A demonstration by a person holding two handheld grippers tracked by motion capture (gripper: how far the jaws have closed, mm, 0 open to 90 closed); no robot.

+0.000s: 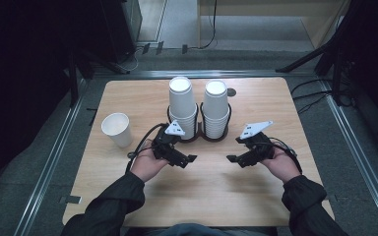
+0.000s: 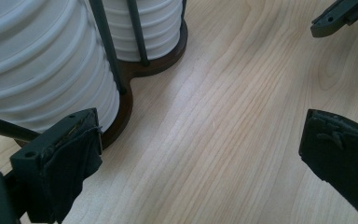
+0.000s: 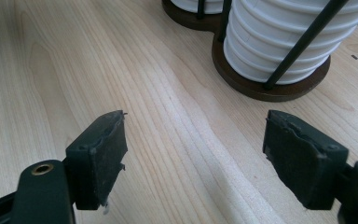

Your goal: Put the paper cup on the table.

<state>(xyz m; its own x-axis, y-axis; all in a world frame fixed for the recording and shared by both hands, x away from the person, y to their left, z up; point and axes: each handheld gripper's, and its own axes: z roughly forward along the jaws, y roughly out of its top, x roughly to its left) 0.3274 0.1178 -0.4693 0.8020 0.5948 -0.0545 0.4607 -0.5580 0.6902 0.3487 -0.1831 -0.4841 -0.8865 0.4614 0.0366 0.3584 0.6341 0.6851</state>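
Ribbed white paper cup stacks (image 1: pixel 199 110) are being kept in a dark round-based wire holder (image 1: pixel 199 136) at 12 o'clock; left gripper (image 1: pixel 191 159) and right gripper (image 1: pixel 232 158) are being held wide apart over pale woodgrain table (image 1: pixel 211 187), nothing between them.

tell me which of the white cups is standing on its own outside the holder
The single cup near the table's left edge. It stands open side up on the bare wood, while all the others sit upside down in two stacks inside the dark holder.

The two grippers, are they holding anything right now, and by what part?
Nothing is held. The left gripper and right gripper both have open jaws over the table.
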